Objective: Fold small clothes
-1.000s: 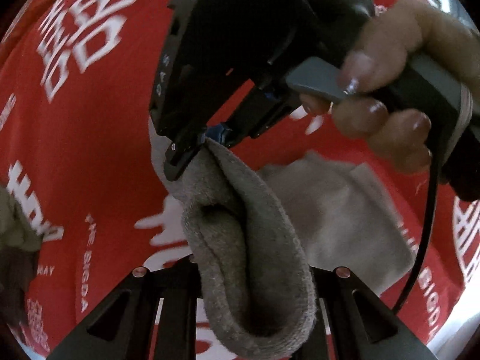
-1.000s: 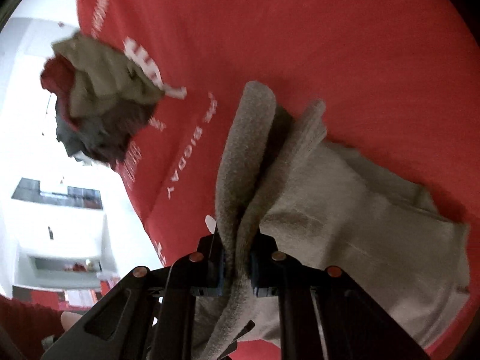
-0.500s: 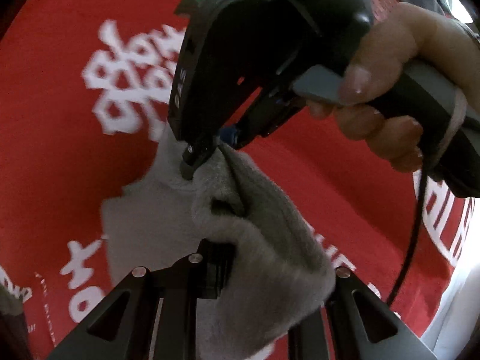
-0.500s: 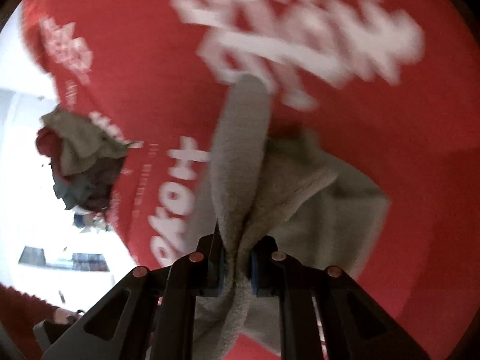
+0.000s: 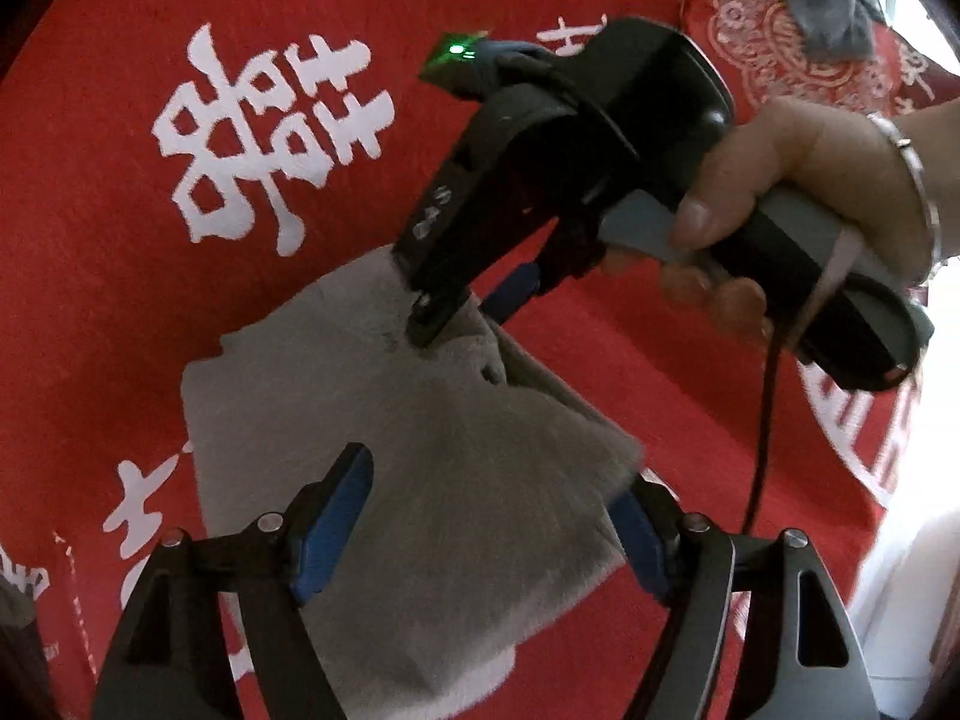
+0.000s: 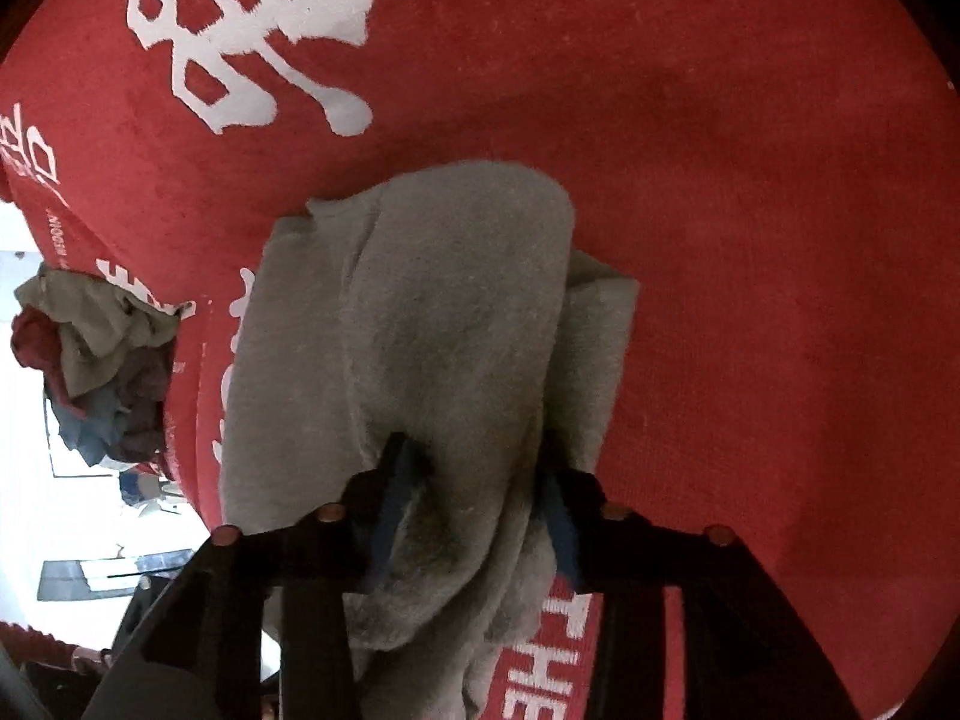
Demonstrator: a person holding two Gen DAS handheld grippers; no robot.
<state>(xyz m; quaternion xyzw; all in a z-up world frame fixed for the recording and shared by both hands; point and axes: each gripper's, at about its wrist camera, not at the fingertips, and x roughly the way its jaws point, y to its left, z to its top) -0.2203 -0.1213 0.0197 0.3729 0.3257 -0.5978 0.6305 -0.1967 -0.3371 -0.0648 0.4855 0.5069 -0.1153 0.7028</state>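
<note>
Left claw [image 5: 489, 534] astride sock [image 5: 420, 480] (grey)

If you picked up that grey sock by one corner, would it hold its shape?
Probably not. The grey sock sags in soft folds over the right gripper, so it looks limp. Its fuzzy knit probably clings to the red cloth rather than sliding, and it seems light.

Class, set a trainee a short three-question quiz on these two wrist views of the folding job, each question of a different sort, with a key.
1. True or false: the grey cloth lies on a red cloth with white print.
2. The left gripper stands: A open, B shut on the cloth, C out of view?
3. Fill in: the pile of clothes sits at the red cloth's ____.

Key: 1 true; 2 A; 3 edge.
</note>
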